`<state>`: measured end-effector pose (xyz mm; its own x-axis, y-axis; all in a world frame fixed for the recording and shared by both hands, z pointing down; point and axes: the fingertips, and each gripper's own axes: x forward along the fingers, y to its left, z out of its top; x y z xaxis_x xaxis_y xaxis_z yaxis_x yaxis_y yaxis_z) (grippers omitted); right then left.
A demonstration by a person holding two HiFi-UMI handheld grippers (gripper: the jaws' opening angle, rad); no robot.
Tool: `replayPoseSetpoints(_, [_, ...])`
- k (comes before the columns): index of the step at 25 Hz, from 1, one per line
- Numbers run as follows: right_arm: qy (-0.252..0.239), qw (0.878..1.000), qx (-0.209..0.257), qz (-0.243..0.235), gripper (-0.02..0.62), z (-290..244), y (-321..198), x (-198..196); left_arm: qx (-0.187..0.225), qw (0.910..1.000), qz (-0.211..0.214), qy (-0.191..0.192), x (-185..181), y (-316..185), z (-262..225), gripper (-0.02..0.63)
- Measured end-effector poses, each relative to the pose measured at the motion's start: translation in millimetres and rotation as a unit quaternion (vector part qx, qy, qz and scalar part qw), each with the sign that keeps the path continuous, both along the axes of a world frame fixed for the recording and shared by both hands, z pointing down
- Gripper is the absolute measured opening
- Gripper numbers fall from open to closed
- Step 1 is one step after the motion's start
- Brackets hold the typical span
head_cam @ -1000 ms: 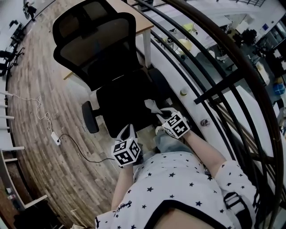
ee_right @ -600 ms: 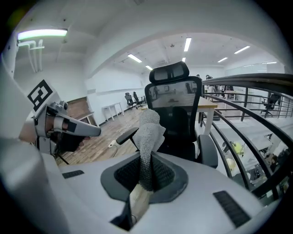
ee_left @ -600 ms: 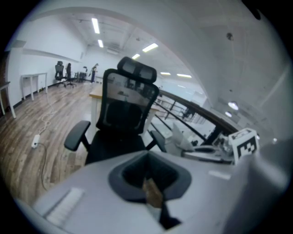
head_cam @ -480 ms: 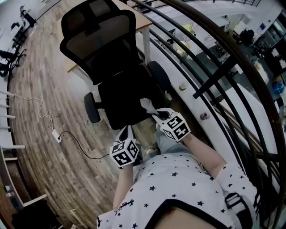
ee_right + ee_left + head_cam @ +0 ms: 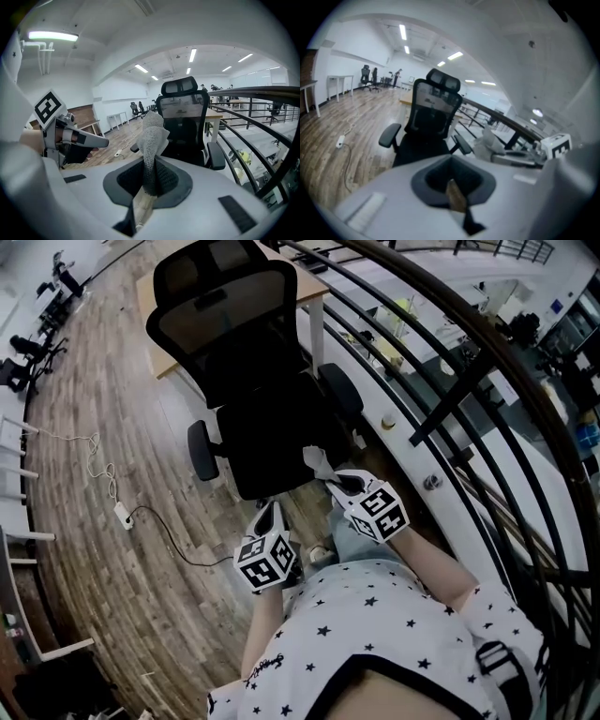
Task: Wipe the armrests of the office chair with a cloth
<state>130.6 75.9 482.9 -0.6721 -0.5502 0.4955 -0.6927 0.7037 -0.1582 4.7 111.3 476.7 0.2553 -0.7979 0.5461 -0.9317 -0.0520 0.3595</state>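
Cloth [image 5: 152, 136] sits clamped in right tool [image 5: 146, 190], plainest in its view.

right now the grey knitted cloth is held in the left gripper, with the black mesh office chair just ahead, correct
No: the grey knitted cloth is held in the right gripper, not the left gripper, as the right gripper view shows. The black mesh office chair is just ahead.

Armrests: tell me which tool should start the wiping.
Right. The right tool is shut on the cloth; the left tool is shut on nothing. Neither touches the office chair yet.
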Motion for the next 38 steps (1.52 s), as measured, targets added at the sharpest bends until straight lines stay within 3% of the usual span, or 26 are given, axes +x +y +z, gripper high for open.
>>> replayPoseSetpoints(17, [-0.021,0.999,0.019,-0.033,0.037,-13.6,52.5,-35.5,0.013,0.9994,-0.033,0.002,-36.8,44.1,1.2,0.002])
replayPoseSetpoints(38, [-0.046,0.998,0.035,-0.032,0.035,-26.4,35.7,-53.3,0.003,0.9990,-0.045,0.006,-46.0,39.8,9.6,0.002])
